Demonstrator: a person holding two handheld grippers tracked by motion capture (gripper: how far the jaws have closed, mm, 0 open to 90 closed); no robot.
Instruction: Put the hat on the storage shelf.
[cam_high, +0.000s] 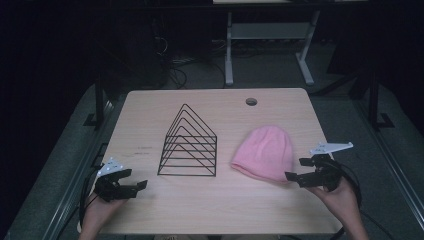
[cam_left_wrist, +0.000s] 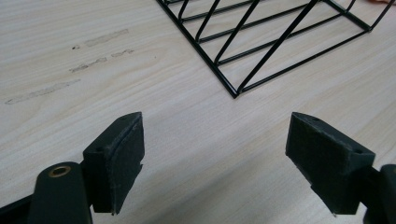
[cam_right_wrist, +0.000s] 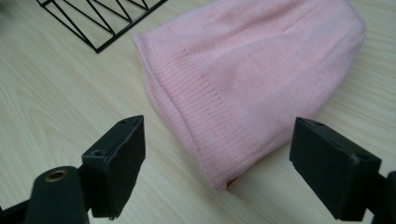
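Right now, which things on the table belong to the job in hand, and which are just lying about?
In the job:
- pink beanie, lying flat just ahead of the right gripper, whose jaws stand open and off it
- right gripper

Lying about:
- black wire rack, standing mid-table
- left gripper, jaws open over bare table, holding nothing
- round cable hole near the far edge

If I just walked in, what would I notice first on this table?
The pink knitted hat would catch your eye first, lying flat on the right side of the wooden table. Next comes the black wire rack shaped like a row of triangles, standing in the middle. The right gripper sits open beside the hat's ribbed edge, and the left gripper waits open at the rack's left.
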